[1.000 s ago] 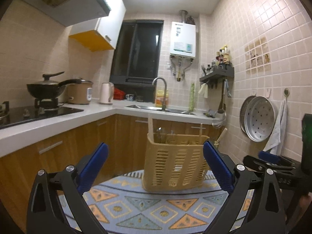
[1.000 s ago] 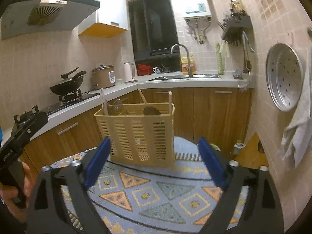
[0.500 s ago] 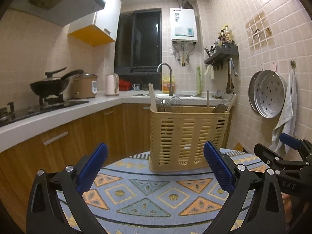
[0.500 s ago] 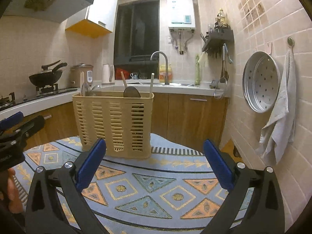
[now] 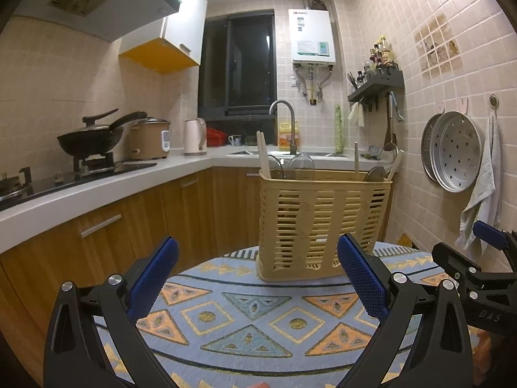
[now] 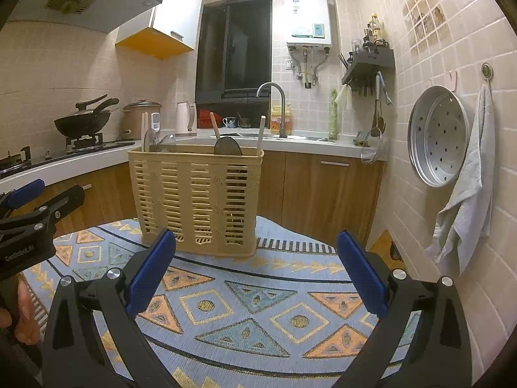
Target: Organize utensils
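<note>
Left wrist view: the basket [image 5: 323, 223] stands upright on the mat [image 5: 245, 317], ahead of the left gripper [image 5: 257, 278] and off toward its right finger, jaws spread wide and empty. Utensils [image 5: 376, 174] poke up from its open top, handles vertical. In the right wrist view the basket [image 6: 197, 200] lies ahead and toward the left finger of the right gripper [image 6: 257, 273], also wide open and holding nothing. Both stand apart from it; neither looks clearly nearer. Any pick likely calls for a reach forward and down from above the rim.
</note>
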